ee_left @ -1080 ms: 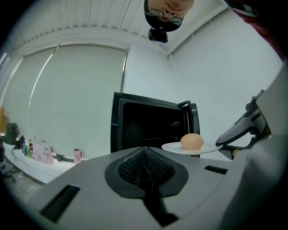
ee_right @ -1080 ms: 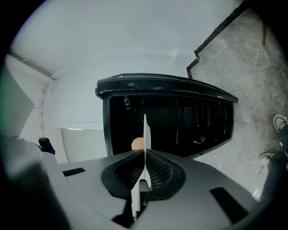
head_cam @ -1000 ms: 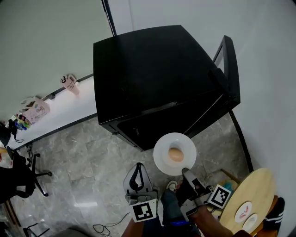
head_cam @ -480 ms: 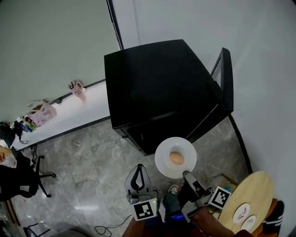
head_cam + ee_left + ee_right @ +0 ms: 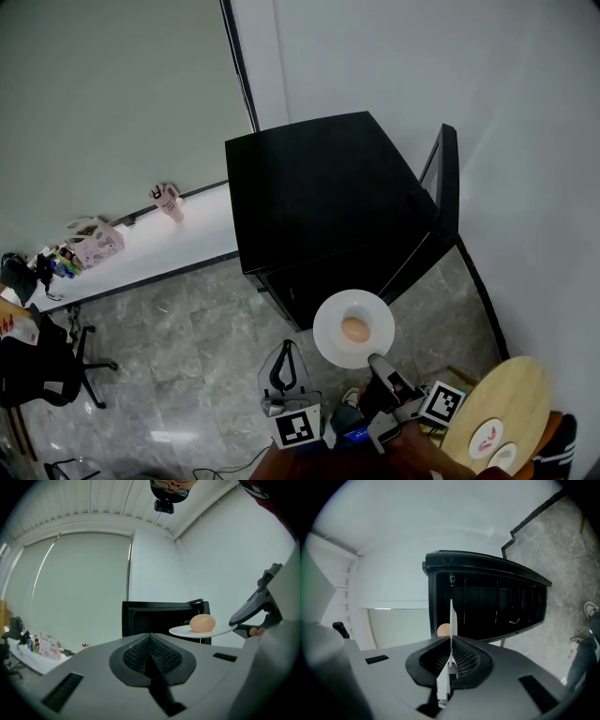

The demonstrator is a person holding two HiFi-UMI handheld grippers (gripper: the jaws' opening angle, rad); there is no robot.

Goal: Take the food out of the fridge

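Right claw [image 5: 376, 360] clamped on the rim of a white plate [image 5: 327, 330], brown egg [image 5: 354, 329] resting on it, held out in front of the black fridge [image 5: 323, 187], fridge door [image 5: 448, 178] open, left claw [image 5: 284, 351] closed and empty.

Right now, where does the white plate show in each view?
Head view: lower centre, white plate pinched by the right gripper.
Left gripper view: right of centre, side-on, carrying an egg-like food.
Right gripper view: centre, edge-on between the shut jaws.
Shared landmark: the black fridge, behind it in all three.
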